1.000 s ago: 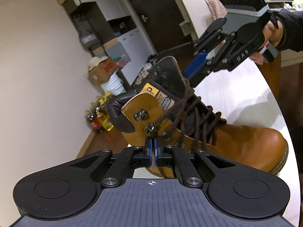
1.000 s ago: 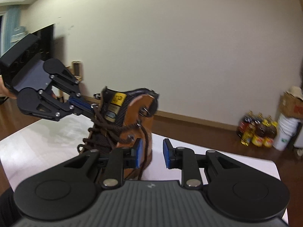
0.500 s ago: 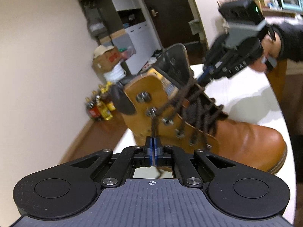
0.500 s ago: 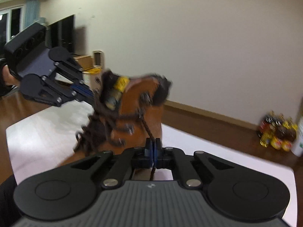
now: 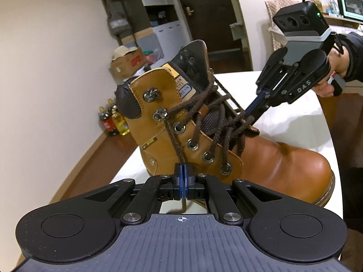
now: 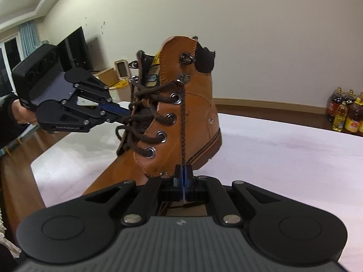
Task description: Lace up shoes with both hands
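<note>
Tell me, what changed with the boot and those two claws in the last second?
The right gripper had its fingers apart beside the boot; they have closed on the lace end hanging on that side. The boot now tips more upright. The left gripper stays shut on the other lace end, and the boot remains on the white table.

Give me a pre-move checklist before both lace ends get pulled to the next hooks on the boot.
1. Left hand-held gripper shut on its lace end: ok.
2. Right hand-held gripper shut on its lace end: ok.
3. Both top hooks on the right gripper's side free of lace: ok.
4. Boot flat on the white table: not ok, it is tilted.
5. Enough lace left beyond each grip: cannot tell.
</note>
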`<state>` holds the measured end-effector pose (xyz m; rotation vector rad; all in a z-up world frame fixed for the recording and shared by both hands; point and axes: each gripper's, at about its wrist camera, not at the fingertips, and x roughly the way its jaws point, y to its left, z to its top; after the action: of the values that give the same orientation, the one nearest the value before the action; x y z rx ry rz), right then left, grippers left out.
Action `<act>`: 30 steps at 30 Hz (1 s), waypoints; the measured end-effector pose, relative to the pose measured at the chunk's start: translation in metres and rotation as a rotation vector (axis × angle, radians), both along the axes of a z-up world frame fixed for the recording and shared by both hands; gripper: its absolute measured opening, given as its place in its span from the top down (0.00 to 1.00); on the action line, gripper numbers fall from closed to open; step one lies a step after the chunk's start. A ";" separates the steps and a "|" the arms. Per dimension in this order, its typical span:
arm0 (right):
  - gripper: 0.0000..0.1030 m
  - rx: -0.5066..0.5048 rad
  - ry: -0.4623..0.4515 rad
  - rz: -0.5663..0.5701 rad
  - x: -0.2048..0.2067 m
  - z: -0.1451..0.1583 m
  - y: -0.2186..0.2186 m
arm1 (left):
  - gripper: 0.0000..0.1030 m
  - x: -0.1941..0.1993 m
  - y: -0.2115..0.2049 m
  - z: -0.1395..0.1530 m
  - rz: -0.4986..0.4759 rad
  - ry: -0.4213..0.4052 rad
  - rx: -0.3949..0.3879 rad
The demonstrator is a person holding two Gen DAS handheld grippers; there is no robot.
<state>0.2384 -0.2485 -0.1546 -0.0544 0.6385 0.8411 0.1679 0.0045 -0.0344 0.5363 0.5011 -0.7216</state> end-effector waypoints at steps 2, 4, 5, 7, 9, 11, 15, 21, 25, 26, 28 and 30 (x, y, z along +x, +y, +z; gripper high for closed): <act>0.98 0.021 0.012 -0.003 -0.002 0.002 -0.003 | 0.98 -0.001 0.001 0.002 0.010 -0.001 -0.007; 0.98 0.073 0.047 0.000 -0.002 0.004 -0.006 | 0.98 -0.003 0.001 0.003 0.023 -0.004 -0.015; 0.97 0.081 0.054 -0.001 0.000 0.003 -0.005 | 0.98 -0.004 0.001 0.004 0.030 -0.006 -0.020; 0.93 0.073 0.050 -0.030 -0.003 0.001 -0.006 | 0.98 -0.009 -0.001 0.004 0.039 -0.009 -0.023; 0.85 0.049 0.039 -0.053 -0.006 0.000 -0.005 | 0.97 -0.011 0.000 0.004 0.046 -0.005 -0.025; 0.84 0.038 0.018 -0.058 -0.011 0.001 -0.003 | 0.96 -0.014 0.004 0.002 0.053 0.011 -0.024; 0.84 0.027 -0.002 -0.058 -0.020 0.003 0.000 | 0.93 -0.017 0.012 -0.005 0.074 0.041 -0.014; 0.83 -0.030 0.042 -0.139 -0.010 -0.013 -0.011 | 0.93 -0.026 0.028 -0.015 0.118 0.079 -0.009; 0.82 -0.126 -0.012 -0.051 -0.015 -0.016 -0.002 | 0.93 -0.028 0.032 -0.017 0.123 0.087 -0.008; 0.82 -0.167 -0.041 -0.001 -0.017 -0.016 0.004 | 0.93 -0.027 0.032 -0.018 0.127 0.093 -0.009; 0.82 -0.279 -0.121 0.133 -0.019 -0.017 0.019 | 0.93 -0.029 0.032 -0.018 0.133 0.096 -0.008; 0.82 -0.368 -0.176 0.216 -0.015 -0.019 0.029 | 0.93 -0.032 0.031 -0.019 0.136 0.097 -0.007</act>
<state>0.2229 -0.2196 -0.1739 -0.5337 0.6213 0.9058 0.1361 0.0353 -0.0539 0.4572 0.6197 -0.6211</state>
